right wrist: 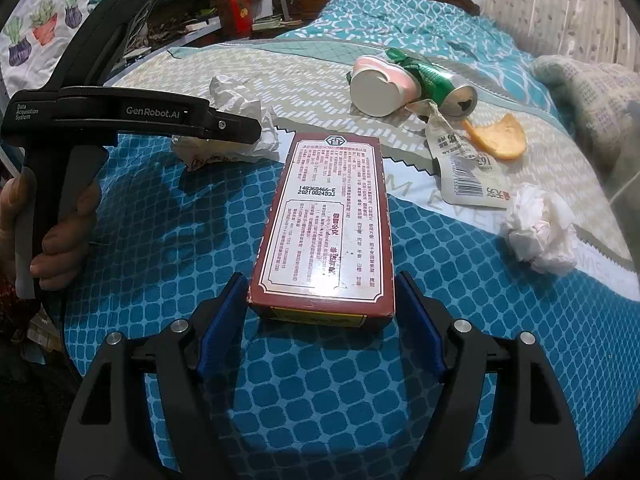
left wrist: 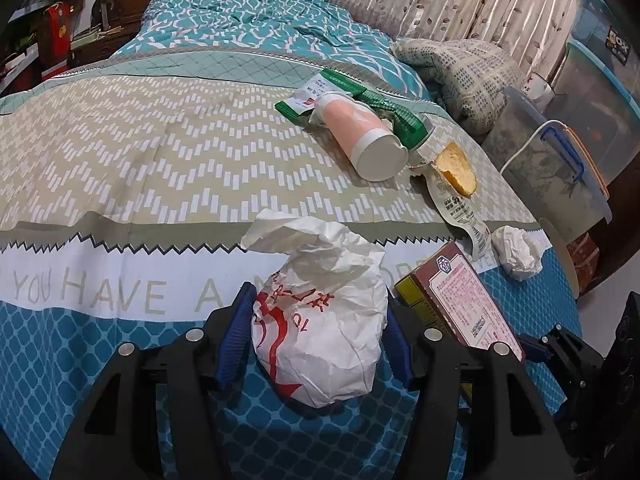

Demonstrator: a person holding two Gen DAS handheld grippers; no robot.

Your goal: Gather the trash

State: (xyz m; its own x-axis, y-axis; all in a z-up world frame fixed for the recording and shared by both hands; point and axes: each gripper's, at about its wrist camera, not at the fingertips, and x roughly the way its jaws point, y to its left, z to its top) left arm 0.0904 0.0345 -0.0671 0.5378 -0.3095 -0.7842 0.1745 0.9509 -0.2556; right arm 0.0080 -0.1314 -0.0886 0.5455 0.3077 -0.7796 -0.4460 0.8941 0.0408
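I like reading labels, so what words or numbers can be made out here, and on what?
"GenRobot.AI" and "Data Acquisition System": black handheld left tool.
"148369466-E" and "2021 0824D3J": maroon cardboard box; its other print is too small.
"YOU HAVE A": blue patterned bedspread.
"BOX": clear plastic storage bin.
White crumpled paper bag: red print unreadable.

We see only part of right gripper [left wrist: 560,344] at left wrist view's right edge; its jaw gap hidden there. Left gripper [right wrist: 224,128] covers middle of crumpled paper bag [right wrist: 240,100] in right wrist view. Small print on box [right wrist: 328,216] too fine to read. Hand [right wrist: 60,240] cut by left edge. Pink cup [right wrist: 384,88] hides can's [right wrist: 444,84] far end.
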